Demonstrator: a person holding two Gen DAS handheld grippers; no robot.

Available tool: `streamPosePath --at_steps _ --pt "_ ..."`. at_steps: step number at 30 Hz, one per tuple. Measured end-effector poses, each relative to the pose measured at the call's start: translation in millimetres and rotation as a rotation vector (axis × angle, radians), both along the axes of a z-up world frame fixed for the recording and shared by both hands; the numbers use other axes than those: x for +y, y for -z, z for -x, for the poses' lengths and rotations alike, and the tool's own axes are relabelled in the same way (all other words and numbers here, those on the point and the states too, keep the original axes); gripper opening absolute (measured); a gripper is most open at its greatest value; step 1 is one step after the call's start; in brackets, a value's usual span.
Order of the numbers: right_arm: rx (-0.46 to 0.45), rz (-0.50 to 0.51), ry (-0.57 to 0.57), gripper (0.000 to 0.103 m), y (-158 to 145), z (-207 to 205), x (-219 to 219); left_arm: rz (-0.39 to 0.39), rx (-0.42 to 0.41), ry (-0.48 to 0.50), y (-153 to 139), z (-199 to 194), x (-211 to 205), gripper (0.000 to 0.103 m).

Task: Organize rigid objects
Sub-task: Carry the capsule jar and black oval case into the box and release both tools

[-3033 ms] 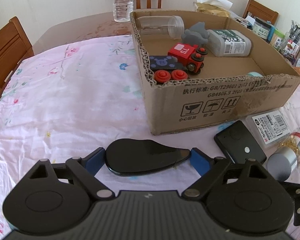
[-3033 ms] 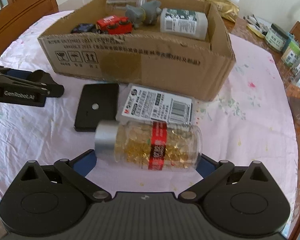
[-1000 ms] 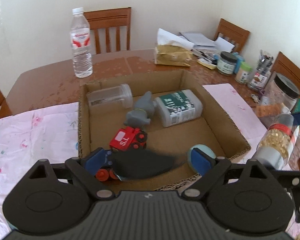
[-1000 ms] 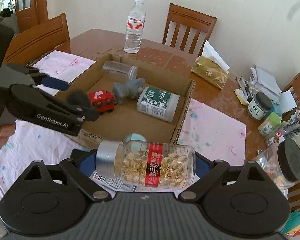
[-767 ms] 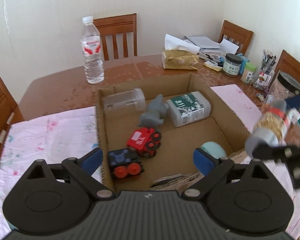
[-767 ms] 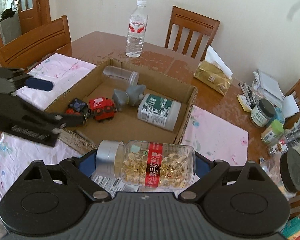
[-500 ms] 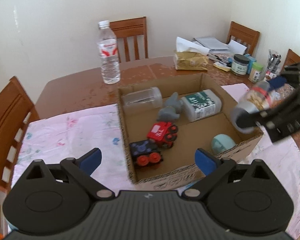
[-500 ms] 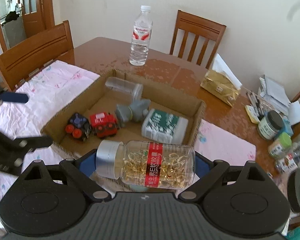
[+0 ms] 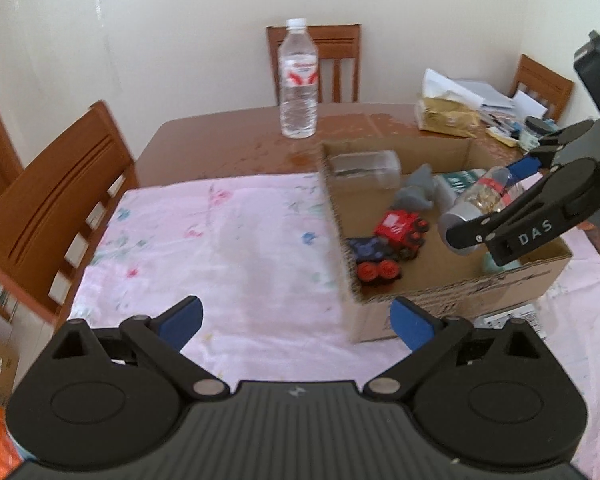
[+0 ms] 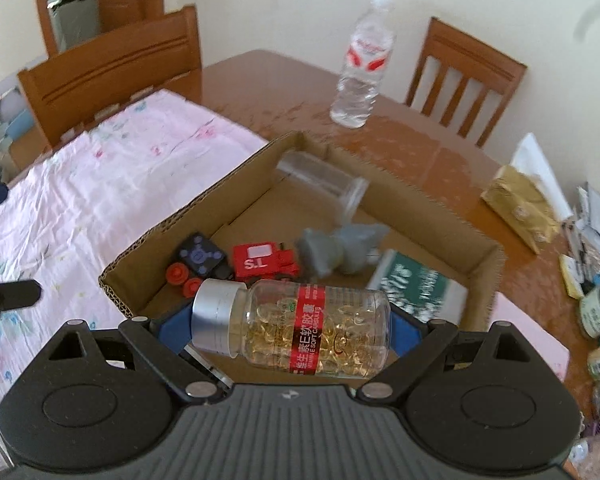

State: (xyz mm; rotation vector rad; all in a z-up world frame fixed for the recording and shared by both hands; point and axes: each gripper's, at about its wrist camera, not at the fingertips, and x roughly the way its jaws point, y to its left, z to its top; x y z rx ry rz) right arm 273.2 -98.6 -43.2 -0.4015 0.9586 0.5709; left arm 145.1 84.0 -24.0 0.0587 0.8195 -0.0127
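Observation:
My right gripper (image 10: 290, 326) is shut on a clear capsule bottle (image 10: 320, 332) with a silver cap and a red label, held sideways. It hangs over the near part of the cardboard box (image 10: 188, 216). In the left wrist view the same bottle (image 9: 480, 200) and right gripper (image 9: 500, 216) hover above the box (image 9: 440, 304). My left gripper (image 9: 296, 318) stands open and empty over the pink tablecloth (image 9: 220, 248), left of the box. Inside lie a red toy train (image 10: 264, 262), a dark blue toy car (image 10: 198, 258), a grey toy (image 10: 340, 248), a green-labelled bottle (image 10: 416, 284) and a clear jar (image 10: 320, 180).
A water bottle (image 9: 298, 84) stands on the bare wood behind the box. Wooden chairs (image 9: 60, 200) ring the table. A gold packet (image 10: 520, 204), papers and small jars (image 10: 598, 312) crowd the right side. A labelled package (image 9: 512, 316) lies in front of the box.
The left gripper let its flat black object go into the box, then drew back to the left, empty. The right gripper lifted the capsule bottle off the table and brought it over the box.

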Motion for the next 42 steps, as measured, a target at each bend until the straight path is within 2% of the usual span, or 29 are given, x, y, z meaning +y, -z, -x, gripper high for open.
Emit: streamPosePath --at_steps 8,10,16,32,42 --pt "0.041 0.026 -0.015 0.098 20 -11 17 0.002 0.02 -0.055 6 4 14 0.1" --pt "0.023 0.026 -0.011 0.103 19 -11 17 0.004 0.024 -0.057 7 3 16 0.1" --pt "0.007 -0.001 0.024 0.103 9 -10 13 0.003 0.031 -0.037 10 -1 13 0.1" --pt "-0.06 -0.055 0.183 0.103 -17 26 -25 -0.001 0.05 0.007 16 -5 -3 0.1" --pt "-0.034 -0.074 0.313 0.103 -15 57 -65 0.001 0.063 0.018 20 -2 -9 0.1"
